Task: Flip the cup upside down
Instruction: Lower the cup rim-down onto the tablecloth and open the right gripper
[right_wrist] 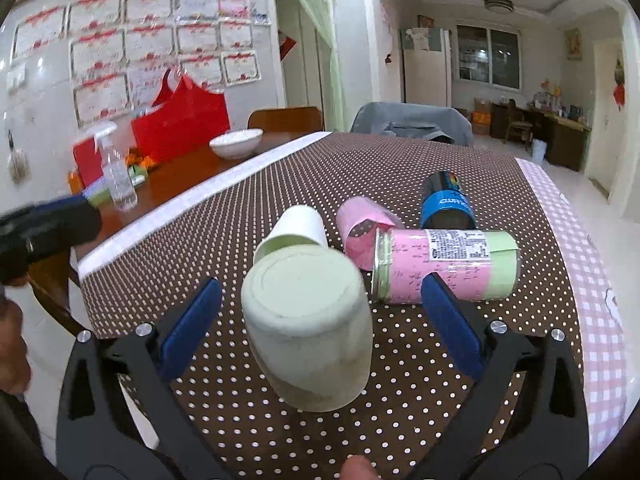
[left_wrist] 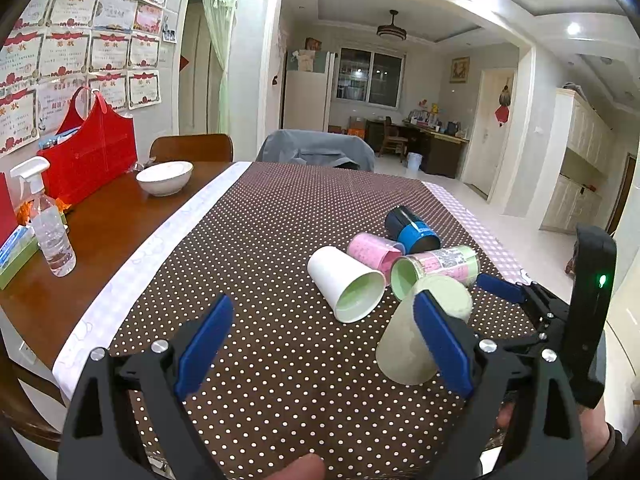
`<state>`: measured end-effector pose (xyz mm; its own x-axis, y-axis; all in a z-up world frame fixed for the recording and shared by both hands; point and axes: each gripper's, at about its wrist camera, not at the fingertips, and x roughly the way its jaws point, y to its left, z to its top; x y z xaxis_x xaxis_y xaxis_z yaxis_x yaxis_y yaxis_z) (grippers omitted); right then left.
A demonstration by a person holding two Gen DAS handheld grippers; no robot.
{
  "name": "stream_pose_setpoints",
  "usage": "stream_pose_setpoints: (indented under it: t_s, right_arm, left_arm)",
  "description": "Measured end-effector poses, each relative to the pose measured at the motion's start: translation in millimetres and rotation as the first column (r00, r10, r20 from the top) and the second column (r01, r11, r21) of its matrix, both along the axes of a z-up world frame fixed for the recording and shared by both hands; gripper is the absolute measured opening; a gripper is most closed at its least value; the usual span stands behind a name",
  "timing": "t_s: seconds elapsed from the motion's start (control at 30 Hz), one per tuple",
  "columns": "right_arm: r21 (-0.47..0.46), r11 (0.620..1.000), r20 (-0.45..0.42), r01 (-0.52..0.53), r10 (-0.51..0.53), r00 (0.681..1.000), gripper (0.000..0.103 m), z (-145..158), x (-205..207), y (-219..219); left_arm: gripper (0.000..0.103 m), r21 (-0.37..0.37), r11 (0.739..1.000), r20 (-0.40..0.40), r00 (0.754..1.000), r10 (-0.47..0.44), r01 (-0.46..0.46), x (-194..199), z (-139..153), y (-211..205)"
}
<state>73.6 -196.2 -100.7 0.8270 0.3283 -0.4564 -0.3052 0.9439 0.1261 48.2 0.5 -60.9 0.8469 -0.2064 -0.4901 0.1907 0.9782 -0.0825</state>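
Dotted brown tablecloth [right_wrist: 280, 184] over a wooden table. Behind the pale green cup [right_wrist: 308, 328] lie a white cup [right_wrist: 298, 222], pink cup [right_wrist: 362, 226], blue can [right_wrist: 446, 202] and labelled jar [right_wrist: 444, 264] (all on their sides). The cup stands base-up between the right gripper's [right_wrist: 322, 312] spread jaws, untouched. Left gripper [left_wrist: 320, 340] also released, holding nothing.

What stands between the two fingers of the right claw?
In the right wrist view, a pale green cup, upside down on the dotted cloth, untouched by either finger.

From the left wrist view, our left gripper's [left_wrist: 324, 344] right finger hid part of the pale green cup [left_wrist: 404, 344]. The certificates [left_wrist: 68, 52] were too small to read. In the right wrist view, the left gripper [right_wrist: 44, 232] was blurred, perhaps open.
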Motion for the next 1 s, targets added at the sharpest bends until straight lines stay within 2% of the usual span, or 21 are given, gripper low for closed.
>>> stream_pose_setpoints:
  t_s: [0.33, 0.6, 0.8, 1.0]
  right_arm:
    - [0.122, 0.989, -0.051, 0.078, -0.073, 0.996, 0.097, 29, -10, -21]
    - [0.176, 0.982, -0.06, 0.074, -0.064, 0.996, 0.097, 56, -25, -24]
    - [0.216, 0.968, -0.131, 0.131, -0.104, 0.986, 0.097, 79, -35, -34]
    - [0.185, 0.967, -0.059, 0.174, -0.166, 0.984, 0.097, 111, -66, -36]
  left_arm:
    - [0.09, 0.001, 1.0, 0.059, 0.998, -0.022, 0.022, -23, 21, -5]
    - [0.09, 0.006, 1.0, 0.079, 0.997, -0.021, 0.021, -32, 32, -8]
    - [0.09, 0.017, 1.0, 0.082, 0.997, -0.001, -0.001, -37, 44, -7]
    - [0.09, 0.029, 0.999, 0.094, 0.995, 0.026, -0.029, -48, 62, -5]
